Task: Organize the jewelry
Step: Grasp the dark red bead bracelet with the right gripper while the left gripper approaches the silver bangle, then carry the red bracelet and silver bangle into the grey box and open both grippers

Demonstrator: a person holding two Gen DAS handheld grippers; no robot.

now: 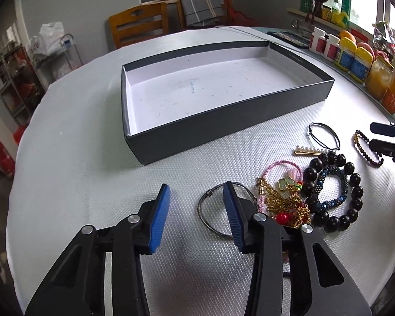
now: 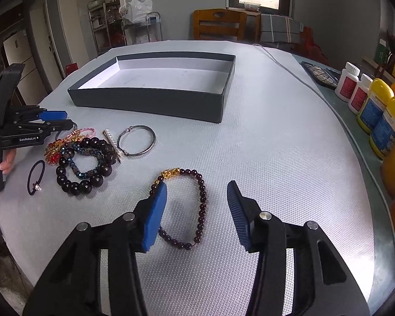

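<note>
A dark grey box (image 1: 223,121) with a bare white inside (image 2: 155,79) stands mid-table. A jewelry pile lies in front of it: black bead bracelet (image 1: 355,192), blue beaded bracelet (image 1: 329,200), gold chain (image 1: 284,200), pink cord (image 1: 279,164), pearl hairpin (image 1: 308,152), thin bangles (image 1: 205,216) (image 2: 137,141). A dark red bead bracelet (image 2: 201,205) lies apart, between my right fingers. My left gripper (image 1: 196,213) is open over a grey bangle, holding nothing. My right gripper (image 2: 197,213) is open, low over the red bracelet.
Bottles and jars (image 1: 355,60) line the table's right edge (image 2: 376,110). A black hair tie (image 2: 35,176) lies left of the pile. A wooden chair (image 1: 139,26) stands behind the table. A cable (image 2: 289,68) runs along the right side.
</note>
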